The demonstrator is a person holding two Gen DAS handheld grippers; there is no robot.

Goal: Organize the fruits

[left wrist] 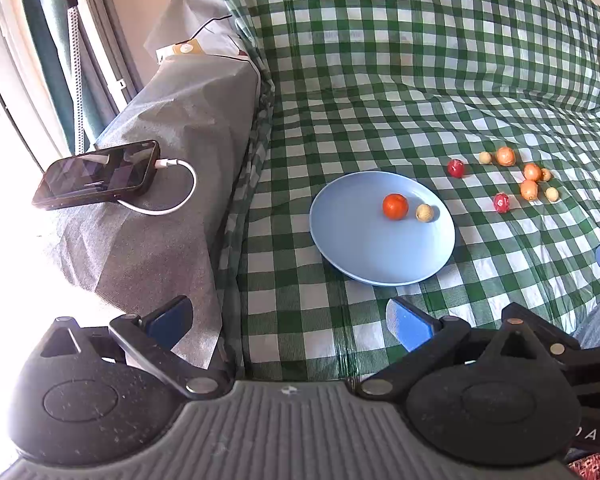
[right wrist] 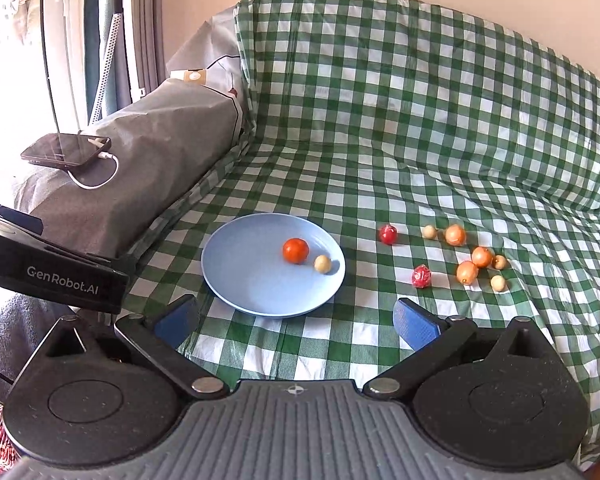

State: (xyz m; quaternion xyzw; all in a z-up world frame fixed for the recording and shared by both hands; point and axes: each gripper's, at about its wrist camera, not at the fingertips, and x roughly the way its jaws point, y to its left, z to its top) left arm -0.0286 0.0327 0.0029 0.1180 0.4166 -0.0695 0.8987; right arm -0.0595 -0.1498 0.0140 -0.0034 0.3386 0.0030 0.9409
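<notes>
A round, smooth blue plate (right wrist: 236, 280) on the checked cloth (right wrist: 420, 120) carries an orange fruit (right wrist: 295, 250) and a pale one (right wrist: 322, 264). Both tools (left wrist: 288, 316) (right wrist: 296, 316) are held wide, empty.

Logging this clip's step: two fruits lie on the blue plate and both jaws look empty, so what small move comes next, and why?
Probably the right gripper, open and empty, moves toward the nearer red fruit, which lies on the checked cloth closest to the blue plate. Eight fruits remain off it.
</notes>
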